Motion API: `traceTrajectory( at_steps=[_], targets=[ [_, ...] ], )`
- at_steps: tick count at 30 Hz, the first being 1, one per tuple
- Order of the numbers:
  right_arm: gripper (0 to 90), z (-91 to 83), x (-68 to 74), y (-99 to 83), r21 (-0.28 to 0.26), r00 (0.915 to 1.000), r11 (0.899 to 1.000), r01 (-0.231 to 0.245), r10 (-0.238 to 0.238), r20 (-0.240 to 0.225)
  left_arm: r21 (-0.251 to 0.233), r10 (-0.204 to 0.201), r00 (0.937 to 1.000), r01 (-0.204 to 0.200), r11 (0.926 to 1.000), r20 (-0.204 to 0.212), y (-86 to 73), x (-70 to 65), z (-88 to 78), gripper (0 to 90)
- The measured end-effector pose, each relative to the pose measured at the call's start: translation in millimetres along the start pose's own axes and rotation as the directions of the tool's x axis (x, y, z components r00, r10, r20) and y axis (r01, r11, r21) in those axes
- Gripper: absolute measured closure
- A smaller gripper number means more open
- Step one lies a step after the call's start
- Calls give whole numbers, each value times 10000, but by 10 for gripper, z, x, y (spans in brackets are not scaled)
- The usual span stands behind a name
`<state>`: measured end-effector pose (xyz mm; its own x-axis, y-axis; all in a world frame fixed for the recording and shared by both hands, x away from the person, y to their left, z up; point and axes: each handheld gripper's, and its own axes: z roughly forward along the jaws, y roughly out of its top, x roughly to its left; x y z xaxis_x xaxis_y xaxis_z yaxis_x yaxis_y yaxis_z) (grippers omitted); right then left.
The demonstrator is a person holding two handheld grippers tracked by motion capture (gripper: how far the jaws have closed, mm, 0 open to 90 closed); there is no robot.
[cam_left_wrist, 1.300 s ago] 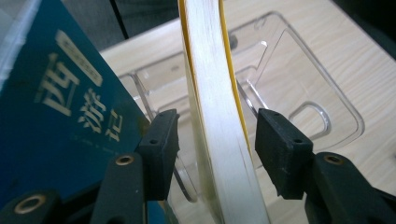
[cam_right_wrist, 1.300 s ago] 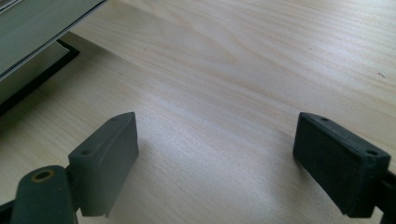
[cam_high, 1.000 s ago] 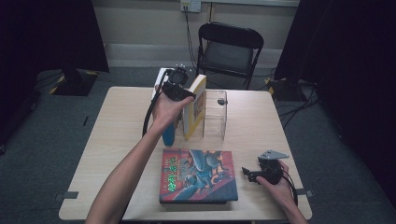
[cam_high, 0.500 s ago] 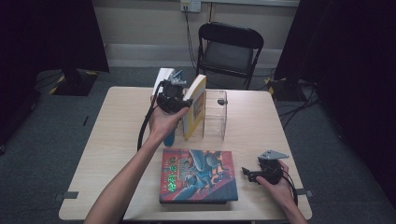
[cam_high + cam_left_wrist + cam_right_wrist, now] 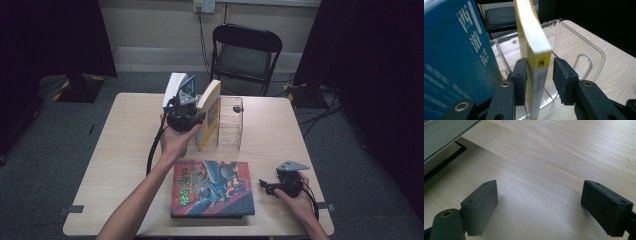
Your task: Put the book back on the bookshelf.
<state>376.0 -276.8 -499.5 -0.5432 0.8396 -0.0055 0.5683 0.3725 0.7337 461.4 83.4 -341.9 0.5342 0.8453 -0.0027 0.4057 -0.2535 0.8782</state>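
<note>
A yellow book point(image 5: 210, 112) stands on edge, leaning, against a clear plastic rack point(image 5: 231, 122) at the table's far middle. A blue-covered book point(image 5: 173, 90) stands just left of it. My left gripper point(image 5: 192, 112) straddles the yellow book point(image 5: 537, 50), and its jaws have just been closing on it. In the left gripper view point(image 5: 539, 67) the left pad point(image 5: 520, 75) touches the cover and a thin gap remains at the right pad point(image 5: 564, 77). My right gripper point(image 5: 264, 187) rests open on the near right of the table, nothing between its pads point(image 5: 539, 205).
A large illustrated book point(image 5: 212, 187) lies flat at the front middle; its page edge point(image 5: 444, 137) shows beside my right gripper. The blue book point(image 5: 456, 62) stands close on my left gripper's left. A black folding chair point(image 5: 245, 50) stands behind the table point(image 5: 125, 150).
My left gripper has come lower and nearer along the yellow book, and its jaws have narrowed around it. The right hand has stayed where it was.
</note>
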Motion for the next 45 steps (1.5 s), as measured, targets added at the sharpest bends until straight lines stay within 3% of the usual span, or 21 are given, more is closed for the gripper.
traceTrajectory(
  at_steps=[3,5,10,12,16,18,21,23,25,29,31,34,38,40,43,45],
  targets=[
    [137,0,0,0,1,10000,10000,0,0,1,44,-51,10000,51,10000,-22,-79,-24,68,643],
    [137,0,0,0,-1,10000,10000,0,0,-4,20,219,9994,-218,9998,-264,-123,-53,120,627],
    [137,0,0,0,-1,10000,10000,-3,3,-3,-172,-163,9996,158,9997,-247,-222,-74,244,608],
    [137,0,0,0,-1,10000,10000,-3,3,-6,-330,-293,9996,292,9990,-36,-240,-92,256,609],
    [137,0,-1,0,2,10000,10000,-3,3,-7,-145,-357,9994,356,9993,-49,-266,-129,339,631],
    [137,0,-1,0,0,10000,10000,-2,2,-6,-51,-334,9991,333,9994,-260,-282,-148,383,616],
    [137,0,-1,0,1,10000,10000,-3,3,-6,-50,-510,9986,509,9987,-153,-298,-149,431,586],
    [137,0,0,0,2,10000,10000,-6,6,-7,41,-340,9991,341,9994,-234,-301,-149,461,590],
    [137,0,-1,0,0,10000,10000,-1,1,-7,55,-705,9975,705,9975,-49,-304,-125,481,621],
    [137,0,-1,1,1,10000,10000,-2,2,-7,236,-758,9968,764,9968,-257,-270,-114,461,672],
    [137,0,-1,1,2,10000,10000,-3,3,-7,321,-975,9949,982,9946,-241,-254,-93,448,696],
    [137,0,-1,1,1,10000,10000,1,-1,-3,341,-1397,9900,1404,9895,-213,-225,-75,426,711],
    [137,0,-1,1,1,10000,10000,2,-2,0,347,-1645,9861,1652,9857,-225,-181,-105,424,716],
    [137,0,-1,1,0,10000,10000,2,-2,0,375,-1933,9810,1937,9803,-161,-152,-117,427,716],
    [137,2,-2,1,-7,10000,10000,19,-19,-4,361,-2109,9774,2114,9767,-174,-102,-151,423,712],
    [137,2,-2,1,-5,10000,10000,16,-16,-5,380,-2051,9787,2049,9780,14,-88,-173,431,699]
  ],
)
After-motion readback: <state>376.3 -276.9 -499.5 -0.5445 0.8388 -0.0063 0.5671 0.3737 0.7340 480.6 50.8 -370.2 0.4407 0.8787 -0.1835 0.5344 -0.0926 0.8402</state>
